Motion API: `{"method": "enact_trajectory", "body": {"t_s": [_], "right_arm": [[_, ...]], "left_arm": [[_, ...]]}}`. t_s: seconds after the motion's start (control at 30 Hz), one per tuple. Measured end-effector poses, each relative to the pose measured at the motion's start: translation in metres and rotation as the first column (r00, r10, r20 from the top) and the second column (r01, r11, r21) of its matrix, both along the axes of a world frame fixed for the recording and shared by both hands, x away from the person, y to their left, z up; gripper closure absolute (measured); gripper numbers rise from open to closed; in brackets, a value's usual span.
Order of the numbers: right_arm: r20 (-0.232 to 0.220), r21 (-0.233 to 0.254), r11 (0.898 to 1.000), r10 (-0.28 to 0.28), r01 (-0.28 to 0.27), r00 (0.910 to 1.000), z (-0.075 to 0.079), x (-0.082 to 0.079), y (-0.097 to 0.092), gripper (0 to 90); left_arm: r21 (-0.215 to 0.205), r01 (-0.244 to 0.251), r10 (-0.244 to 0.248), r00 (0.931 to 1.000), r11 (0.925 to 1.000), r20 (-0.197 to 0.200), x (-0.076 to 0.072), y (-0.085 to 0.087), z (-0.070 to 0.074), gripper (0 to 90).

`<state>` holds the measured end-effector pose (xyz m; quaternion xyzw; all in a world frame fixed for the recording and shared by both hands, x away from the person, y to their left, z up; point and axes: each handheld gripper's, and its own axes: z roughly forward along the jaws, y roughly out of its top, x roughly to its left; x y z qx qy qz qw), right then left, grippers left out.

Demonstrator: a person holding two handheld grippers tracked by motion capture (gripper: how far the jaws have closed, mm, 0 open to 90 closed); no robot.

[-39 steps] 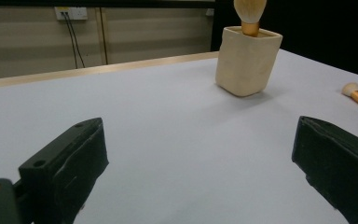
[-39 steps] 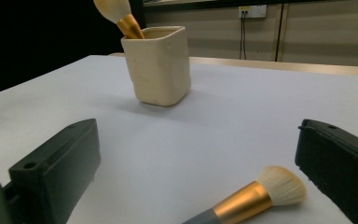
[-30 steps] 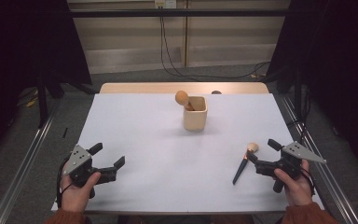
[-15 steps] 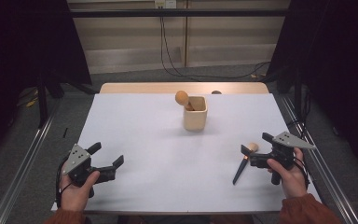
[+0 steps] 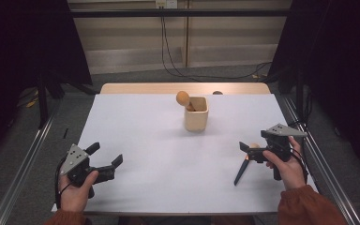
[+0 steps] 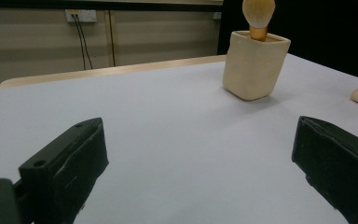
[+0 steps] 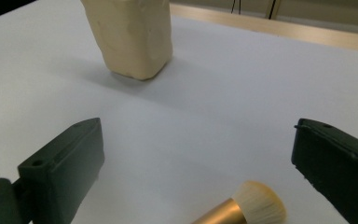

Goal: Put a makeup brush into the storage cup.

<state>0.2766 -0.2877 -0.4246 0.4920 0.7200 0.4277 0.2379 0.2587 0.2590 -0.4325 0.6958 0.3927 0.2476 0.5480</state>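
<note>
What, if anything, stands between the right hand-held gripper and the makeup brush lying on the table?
Nothing visible does. The right hand-held gripper has its jaws open, and the makeup brush lies between them, bristle head up toward the cream holder. Bare white table lies around it.

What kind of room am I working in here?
Probably a lab recording bay, not a home: a white-covered table, dark curtains at both sides, cables down the back wall.

Brush head (image 7: 260, 202) between spread black jaws, cream holder (image 7: 129, 35) beyond
</note>
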Motion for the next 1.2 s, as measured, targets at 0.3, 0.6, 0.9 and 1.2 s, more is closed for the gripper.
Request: {"method": "enact_trajectory", "body": {"t_s": [0.3,0.6,0.9,1.2], "right_arm": [[-0.155,-0.042,0.999,0.004,-0.011,0.9880,0.005,0.009,0.000,3.4],[-0.299,-0.064,0.998,-0.004,-0.016,0.9541,0.008,0.018,0.000,4.5],[-0.388,-0.133,0.990,-0.006,-0.050,0.9218,0.007,0.024,0.003,4.8],[-0.506,-0.201,0.976,-0.030,-0.084,0.8620,0.012,0.026,0.004,5.2]], "left_arm": [[0.017,0.002,-0.002,1.0000,0.9999,-0.010,0.000,-0.001,-0.001,3.2],[0.017,0.003,-0.003,0.9999,0.9999,-0.010,0.001,-0.001,-0.001,3.2],[0.017,0.003,-0.002,0.9999,0.9998,-0.010,0.001,0.000,-0.001,3.2],[0.010,-0.006,0.006,1.0000,0.9999,-0.007,0.002,0.001,0.000,3.2]]}}
